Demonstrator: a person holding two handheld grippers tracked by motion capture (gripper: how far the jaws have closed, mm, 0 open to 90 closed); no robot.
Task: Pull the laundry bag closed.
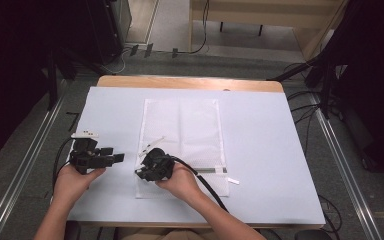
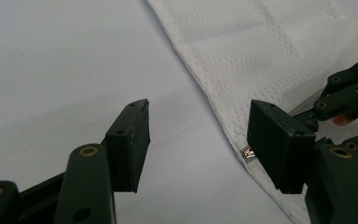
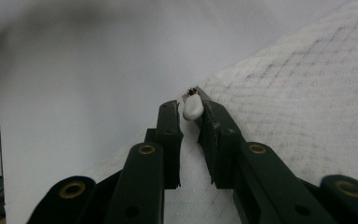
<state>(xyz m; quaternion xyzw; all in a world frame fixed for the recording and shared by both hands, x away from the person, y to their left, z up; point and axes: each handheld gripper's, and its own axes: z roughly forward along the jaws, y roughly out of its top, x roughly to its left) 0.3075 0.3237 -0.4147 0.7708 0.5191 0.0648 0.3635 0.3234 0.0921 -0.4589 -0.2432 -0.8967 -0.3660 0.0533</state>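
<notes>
Pinching the small white zipper pull (image 3: 192,108) at the left edge of a long white mesh laundry bag (image 1: 180,130).

The bag lies flat mid-table on the pale blue sheet (image 1: 260,150), its long axis running from the person towards the far edge. The right gripper view alone shows the pull, nipped between the right gripper (image 3: 189,112) tips. The left gripper (image 2: 198,137) hangs spread wide just beside the bag's left hem, where its own view catches a tiny metal zipper end (image 2: 248,153).
</notes>
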